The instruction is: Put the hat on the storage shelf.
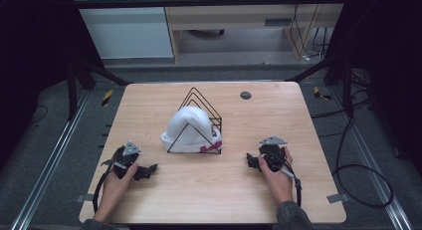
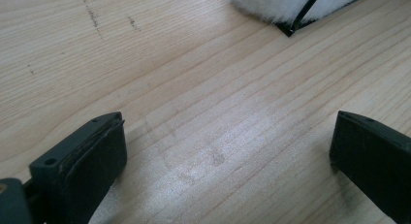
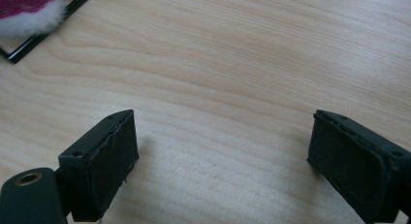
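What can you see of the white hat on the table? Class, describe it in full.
The white hat looks soft and fluffy, dome-shaped, with a turned-up brim bearing a dark pink pattern at its right front. It sits upright near the middle of the wooden table, draped over a black wire rack whose triangular loops frame it and rise behind it. Neither gripper touches it; both rest apart on the table.

Fluffy white cloth hat [image 1: 190, 129], thin black wire rack [image 1: 206, 106], matt pale wood table [image 1: 199, 190].
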Available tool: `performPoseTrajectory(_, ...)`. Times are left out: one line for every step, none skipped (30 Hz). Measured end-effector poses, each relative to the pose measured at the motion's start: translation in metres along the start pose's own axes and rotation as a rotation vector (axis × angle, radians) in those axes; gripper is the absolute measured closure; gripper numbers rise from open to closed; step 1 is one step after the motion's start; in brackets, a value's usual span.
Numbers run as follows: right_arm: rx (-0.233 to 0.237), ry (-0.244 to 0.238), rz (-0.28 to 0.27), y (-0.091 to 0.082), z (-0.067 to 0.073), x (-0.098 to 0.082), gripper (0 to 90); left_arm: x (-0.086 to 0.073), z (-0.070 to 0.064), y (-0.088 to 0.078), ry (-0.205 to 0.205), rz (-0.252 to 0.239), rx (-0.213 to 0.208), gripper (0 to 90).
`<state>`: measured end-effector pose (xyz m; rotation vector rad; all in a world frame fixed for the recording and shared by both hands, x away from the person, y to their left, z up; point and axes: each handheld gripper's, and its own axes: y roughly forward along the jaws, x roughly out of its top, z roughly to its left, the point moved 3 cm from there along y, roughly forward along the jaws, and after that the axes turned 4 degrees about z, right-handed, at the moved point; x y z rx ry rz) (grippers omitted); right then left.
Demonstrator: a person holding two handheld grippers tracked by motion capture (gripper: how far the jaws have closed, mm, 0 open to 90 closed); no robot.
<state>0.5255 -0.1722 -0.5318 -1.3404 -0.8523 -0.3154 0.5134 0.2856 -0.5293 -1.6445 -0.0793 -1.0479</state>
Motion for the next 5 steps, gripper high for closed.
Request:
performPoseTrajectory(0.012, -0.006, 0.003, -0.0036, 0.0031, -0.0037, 10.6, 0.0000, 0.0000, 0.0000, 0.000, 0.000, 0.000, 0.0)
performPoseTrajectory(0.014, 0.001, 0.002, -0.0050, 0.0042, -0.0048, 10.6, 0.0000, 0.0000, 0.0000, 0.000, 0.000, 0.000, 0.0)
performPoseTrajectory(0.014, 0.001, 0.002, -0.0050, 0.0042, -0.0048, 10.6, 0.0000, 0.0000, 0.0000, 0.000, 0.000, 0.000, 0.0)
performPoseTrajectory(0.001, 0.013, 0.001, -0.0065, 0.0056, -0.0065, 10.5, 0.0000, 0.0000, 0.0000, 0.000, 0.000, -0.001, 0.0)
performPoseTrajectory(0.001, 0.013, 0.001, -0.0065, 0.0056, -0.0065, 10.5, -0.0001, 0.0000, 0.0000, 0.000, 0.000, 0.000, 0.0)
